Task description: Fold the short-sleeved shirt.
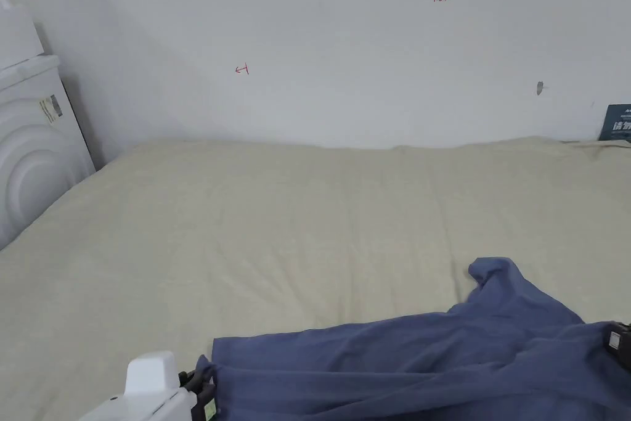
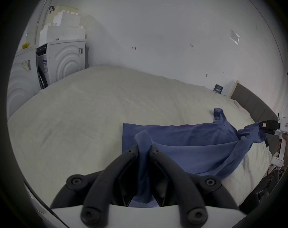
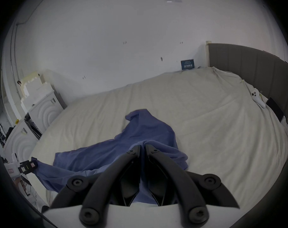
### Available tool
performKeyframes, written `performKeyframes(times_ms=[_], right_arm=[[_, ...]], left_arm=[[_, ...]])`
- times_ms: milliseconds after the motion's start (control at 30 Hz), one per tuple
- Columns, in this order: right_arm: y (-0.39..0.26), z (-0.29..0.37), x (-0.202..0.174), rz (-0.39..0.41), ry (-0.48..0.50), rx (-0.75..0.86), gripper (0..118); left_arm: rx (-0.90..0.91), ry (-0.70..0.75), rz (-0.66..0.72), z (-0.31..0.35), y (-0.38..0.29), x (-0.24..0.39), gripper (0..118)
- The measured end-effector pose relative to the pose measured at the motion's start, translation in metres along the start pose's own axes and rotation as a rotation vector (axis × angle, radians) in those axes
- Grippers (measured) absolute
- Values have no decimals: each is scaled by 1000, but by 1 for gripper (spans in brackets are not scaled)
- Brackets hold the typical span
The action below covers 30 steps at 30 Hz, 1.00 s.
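Head view: A blue, thin-fabric short-sleeved shirt (image 1: 425, 360) lies across the lower right of the frame on a bed covered with a cream-coloured sheet (image 1: 296, 219). One sleeve points up toward the frame centre. The left gripper (image 1: 203, 382), black-jawed on a white body, sits at the lower left edge of the shirt and clamps a bunched corner of the fabric. The right gripper (image 1: 619, 342) appears at the right frame edge, touching the shirt; its jaw position cannot be determined here. A white appliance with ringed relief panels (image 1: 31, 157) stands at the left frame edge against a white wall (image 1: 345, 40).

Left gripper view: The left gripper (image 2: 144, 149) occupies the lower centre. Both jaws press on a gathered fold of the shirt (image 2: 189, 142), which rises between them. The shirt extends to the right, where the right gripper (image 2: 263, 127) pinches the far end, lifting it off the sheet (image 2: 82, 116). A hand (image 2: 286, 146) grips that tool's handle at the right edge.

Right gripper view: The right gripper (image 3: 143, 146) occupies the lower centre, jaws closed together on shirt fabric (image 3: 116, 151). The shirt runs to the lower left, where the left gripper (image 3: 31, 165) holds the opposite end. A dark grey padded headboard (image 3: 248, 67) borders the bed at the upper right.
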State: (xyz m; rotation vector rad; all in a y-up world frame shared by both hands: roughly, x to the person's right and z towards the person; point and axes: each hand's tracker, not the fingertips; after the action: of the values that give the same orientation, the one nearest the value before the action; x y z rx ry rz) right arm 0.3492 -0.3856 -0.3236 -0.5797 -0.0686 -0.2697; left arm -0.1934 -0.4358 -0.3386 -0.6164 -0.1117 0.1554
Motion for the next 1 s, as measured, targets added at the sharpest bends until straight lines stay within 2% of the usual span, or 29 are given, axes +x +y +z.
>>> performKeyframes(times_ms=[133, 267, 433, 467, 500, 533, 567, 600, 633, 667, 733, 900, 1000], right_arm=[[-5, -50, 3, 45, -26, -100, 4], [-18, -87, 9, 49, -61, -167, 4], [-30, -109, 24, 59, -75, -181, 5], [-28, -105, 25, 72, -77, -179, 7], [-27, -97, 23, 106, -79, -154, 11], [-24, -86, 22, 148, -88, -92, 20], [-20, -71, 19, 204, -108, -46, 35], [-15, -54, 17, 235, -114, 6, 44], [-13, -36, 13, 253, -110, 55, 54], [-9, -13, 10, 274, -71, 107, 65], [-6, 28, 1, 271, -58, 186, 72], [-20, 117, -22, 126, 105, 304, 73], [-37, 149, -35, 123, 100, 305, 73]], left_arm=[[-45, 9, -23, -40, 3, 1, 10], [-114, 37, -14, -71, -5, -2, 10], [-153, 46, -20, -84, -15, -9, 10], [-148, 40, -23, -81, -16, -12, 15], [-132, 43, -32, -75, -15, -12, 27], [-104, 54, -44, -67, -11, -11, 46], [-48, 94, -63, -56, -7, -11, 75], [-17, 102, -82, -41, -1, -14, 89], [4, 98, -78, -27, 5, -15, 97], [34, 83, -73, -9, 13, -14, 98], [112, 52, -60, 32, 25, -8, 98], [265, -18, -116, 125, 34, 22, 98], [296, -60, -142, 160, 26, 40, 98]])
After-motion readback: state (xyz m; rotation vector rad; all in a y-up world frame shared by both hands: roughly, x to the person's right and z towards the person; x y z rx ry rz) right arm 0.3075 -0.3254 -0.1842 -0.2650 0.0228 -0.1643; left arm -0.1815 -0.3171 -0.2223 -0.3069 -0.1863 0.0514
